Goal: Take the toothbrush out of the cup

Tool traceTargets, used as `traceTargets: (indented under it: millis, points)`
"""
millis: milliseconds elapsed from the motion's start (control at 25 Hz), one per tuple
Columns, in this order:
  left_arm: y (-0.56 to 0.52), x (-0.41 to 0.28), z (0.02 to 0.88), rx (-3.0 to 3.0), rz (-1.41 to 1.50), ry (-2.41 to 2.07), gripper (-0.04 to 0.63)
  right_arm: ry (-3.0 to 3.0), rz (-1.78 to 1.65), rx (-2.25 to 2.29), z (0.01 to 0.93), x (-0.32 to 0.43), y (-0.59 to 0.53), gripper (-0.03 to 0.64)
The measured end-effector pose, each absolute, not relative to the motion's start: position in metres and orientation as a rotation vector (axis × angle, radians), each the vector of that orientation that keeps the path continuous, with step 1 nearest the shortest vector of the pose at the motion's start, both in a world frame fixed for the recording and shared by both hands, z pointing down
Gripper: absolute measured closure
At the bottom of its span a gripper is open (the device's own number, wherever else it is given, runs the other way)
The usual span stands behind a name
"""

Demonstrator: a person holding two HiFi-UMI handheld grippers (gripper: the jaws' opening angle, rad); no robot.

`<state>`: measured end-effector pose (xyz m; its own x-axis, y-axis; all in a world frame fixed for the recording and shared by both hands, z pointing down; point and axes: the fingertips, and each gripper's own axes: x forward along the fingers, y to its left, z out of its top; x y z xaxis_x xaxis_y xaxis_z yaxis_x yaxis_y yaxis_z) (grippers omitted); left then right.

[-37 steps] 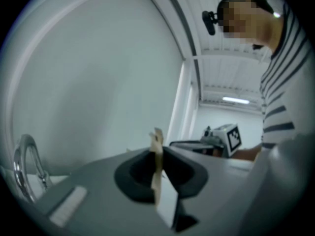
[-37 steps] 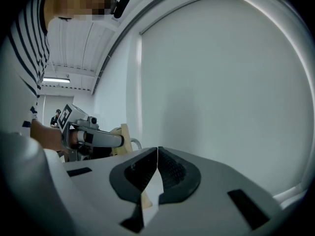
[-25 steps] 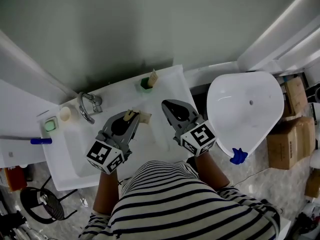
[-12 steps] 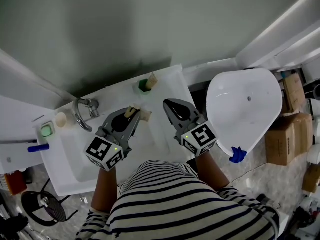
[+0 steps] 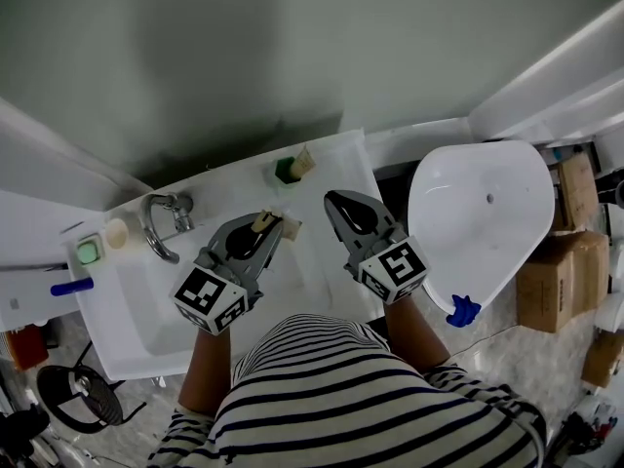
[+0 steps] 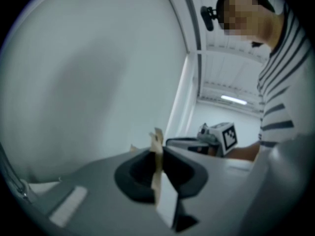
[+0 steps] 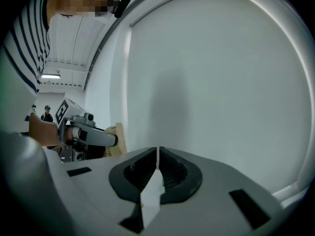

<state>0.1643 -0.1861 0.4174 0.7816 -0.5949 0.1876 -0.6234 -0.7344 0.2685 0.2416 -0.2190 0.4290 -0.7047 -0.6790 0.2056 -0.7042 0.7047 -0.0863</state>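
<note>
In the head view a small green cup point(image 5: 284, 172) stands on the back rim of the white sink point(image 5: 127, 325), with a beige stick point(image 5: 303, 160) leaning out of it. My left gripper point(image 5: 265, 224) hovers over the basin in front of the cup, shut on a beige toothbrush-like stick point(image 5: 261, 222) whose pale end point(image 5: 289, 228) points right. In the left gripper view that stick point(image 6: 156, 154) stands upright between the closed jaws. My right gripper point(image 5: 337, 203) hangs beside it on the right, shut and empty; its jaws point(image 7: 157, 154) meet with nothing between them.
A chrome faucet point(image 5: 160, 224) rises at the sink's back left, beside a cream cup point(image 5: 117, 231) and a green soap point(image 5: 89, 253). A blue-handled item point(image 5: 68, 287) lies on the left ledge. A white bowl-shaped fixture point(image 5: 478, 222) and cardboard boxes point(image 5: 556, 261) stand to the right.
Both grippers have drifted slightly and sunk a little over the basin. The left one keeps its hold on the beige stick and the right one stays closed.
</note>
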Motion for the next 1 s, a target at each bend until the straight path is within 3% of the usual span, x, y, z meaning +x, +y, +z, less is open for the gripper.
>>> traceTargets:
  millis: [520, 640, 1000]
  points:
    - [-0.202, 0.165, 0.437, 2.614, 0.132, -0.925, 0.56, -2.734, 0.256, 1.125, 0.444, 0.244, -0.245, 0.606]
    - [-0.206, 0.164, 0.441, 2.607, 0.132, -0.919, 0.56, -2.742, 0.285, 1.138, 0.448, 0.245, -0.251, 0.523]
    - [-0.215, 0.161, 0.451, 2.59, 0.125, -0.901, 0.56, -2.717, 0.329, 1.144, 0.466, 0.238, -0.266, 0.445]
